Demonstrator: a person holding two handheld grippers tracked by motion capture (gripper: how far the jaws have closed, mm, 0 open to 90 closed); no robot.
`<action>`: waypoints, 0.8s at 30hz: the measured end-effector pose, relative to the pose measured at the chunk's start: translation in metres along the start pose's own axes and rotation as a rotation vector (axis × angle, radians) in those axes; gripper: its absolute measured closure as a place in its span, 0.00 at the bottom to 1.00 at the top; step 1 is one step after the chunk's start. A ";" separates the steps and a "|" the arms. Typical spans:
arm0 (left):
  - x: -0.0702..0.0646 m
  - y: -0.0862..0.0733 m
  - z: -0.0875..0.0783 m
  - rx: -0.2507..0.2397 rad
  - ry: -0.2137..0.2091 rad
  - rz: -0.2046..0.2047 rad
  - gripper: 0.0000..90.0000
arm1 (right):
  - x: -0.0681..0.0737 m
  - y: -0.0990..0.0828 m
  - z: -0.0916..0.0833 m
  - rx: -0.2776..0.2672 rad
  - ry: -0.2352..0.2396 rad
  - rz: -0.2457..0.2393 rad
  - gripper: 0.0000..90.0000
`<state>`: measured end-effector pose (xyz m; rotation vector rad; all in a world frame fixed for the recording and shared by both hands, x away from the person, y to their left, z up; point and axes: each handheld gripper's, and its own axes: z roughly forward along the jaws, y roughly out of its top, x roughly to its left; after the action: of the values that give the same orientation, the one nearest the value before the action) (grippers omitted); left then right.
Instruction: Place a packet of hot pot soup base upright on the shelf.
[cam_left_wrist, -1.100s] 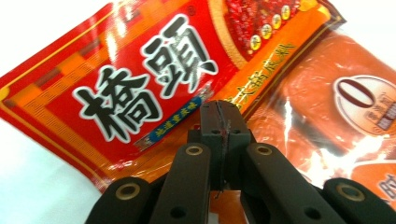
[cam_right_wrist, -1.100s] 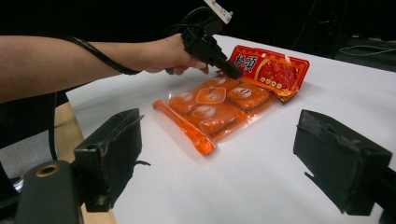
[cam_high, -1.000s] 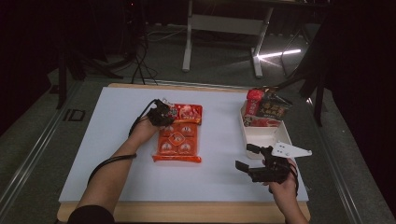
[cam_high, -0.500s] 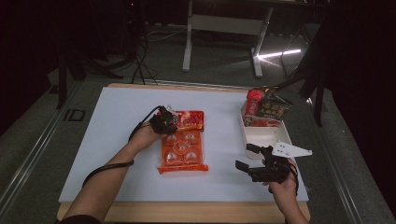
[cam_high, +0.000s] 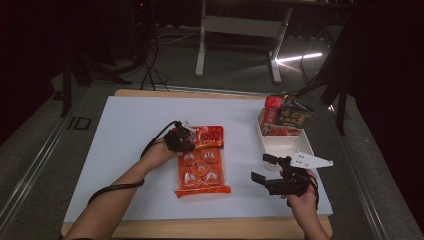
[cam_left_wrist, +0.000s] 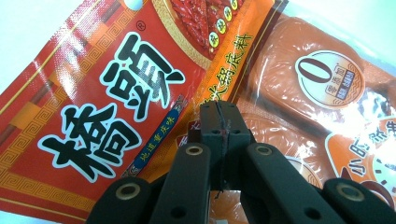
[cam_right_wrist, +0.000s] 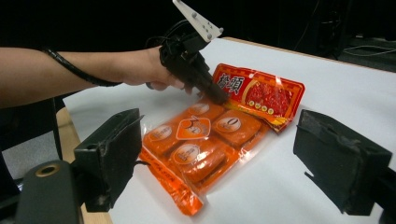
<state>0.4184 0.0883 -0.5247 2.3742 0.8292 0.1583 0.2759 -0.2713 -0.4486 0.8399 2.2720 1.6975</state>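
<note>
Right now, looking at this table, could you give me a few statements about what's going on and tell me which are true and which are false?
1. The left gripper has its jaws closed on the orange snack packet. True.
2. The right gripper is holding the packet too. False: it stands open, apart from the packet, off to its right.
3. The white tray at the table's right side has packets standing in its far end. True.
4. The orange packet lies inside the white tray. False: it lies flat on the white table top, left of the tray.
5. The packet's clear part shows several separate orange blocks inside. True.
</note>
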 end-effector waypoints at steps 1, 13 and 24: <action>-0.001 0.000 0.000 0.003 -0.015 0.002 1.00 | 0.000 0.000 0.000 0.000 0.001 0.000 0.17; -0.018 -0.004 -0.003 -0.009 -0.079 0.025 1.00 | 0.002 0.001 0.000 0.001 0.001 -0.001 0.17; -0.020 -0.011 -0.017 -0.091 -0.100 0.002 0.99 | 0.002 0.001 -0.001 -0.003 -0.014 -0.015 0.17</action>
<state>0.3914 0.0916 -0.5160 2.2779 0.7565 0.0763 0.2742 -0.2714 -0.4469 0.8294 2.2610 1.6827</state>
